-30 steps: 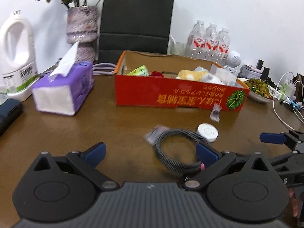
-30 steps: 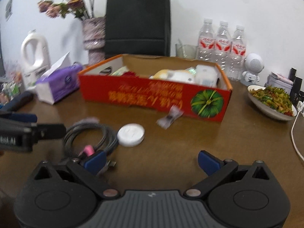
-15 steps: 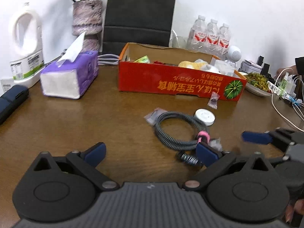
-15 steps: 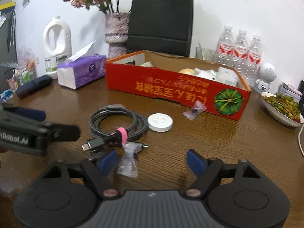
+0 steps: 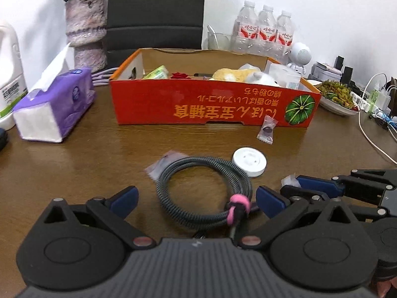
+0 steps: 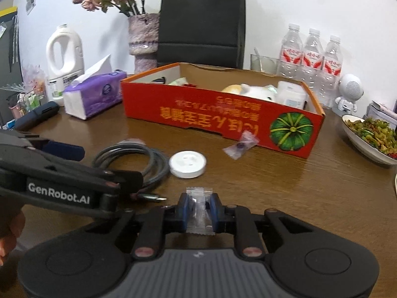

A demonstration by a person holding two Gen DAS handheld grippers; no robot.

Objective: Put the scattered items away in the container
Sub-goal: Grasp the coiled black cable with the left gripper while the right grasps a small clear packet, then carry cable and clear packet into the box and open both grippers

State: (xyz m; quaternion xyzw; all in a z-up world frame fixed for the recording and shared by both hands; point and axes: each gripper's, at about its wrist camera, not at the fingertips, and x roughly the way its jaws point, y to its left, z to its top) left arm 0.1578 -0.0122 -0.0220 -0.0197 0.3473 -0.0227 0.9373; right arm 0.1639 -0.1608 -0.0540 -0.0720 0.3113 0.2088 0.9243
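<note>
The right gripper [image 6: 201,209] has just been closing, and its blue pads [image 6: 184,208] now pinch a small clear wrapped sweet [image 6: 200,213] between them, clamped tight at 6 o'clock of the right wrist view, just above the brown table [image 6: 285,188]. The left gripper [image 5: 196,197] stands with its jaws wide apart and holds nothing; the coiled grey cable [image 5: 203,191] with its pink tie [image 5: 237,207] lies on the table between the two blue fingertips [image 5: 124,198], at the centre of the left wrist view.

At 1 o'clock of the cable, touching its outer loop, sits a round white disc [image 5: 249,161]. A second clear sweet with a dark centre [image 5: 266,131] leans against the front wall of the red cardboard box [image 5: 211,106], toward 2 o'clock of the disc. A third clear wrapper [image 5: 161,165] peeps out from under the cable at 10 o'clock.

The box stands at 12 o'clock, already holding a plush toy [image 5: 238,74], a green packet [image 5: 156,73] and a white tub [image 5: 285,75]. A purple tissue pack [image 5: 54,106] lies at 9 o'clock of the box, a dish of greens [image 5: 337,96] at 3 o'clock
</note>
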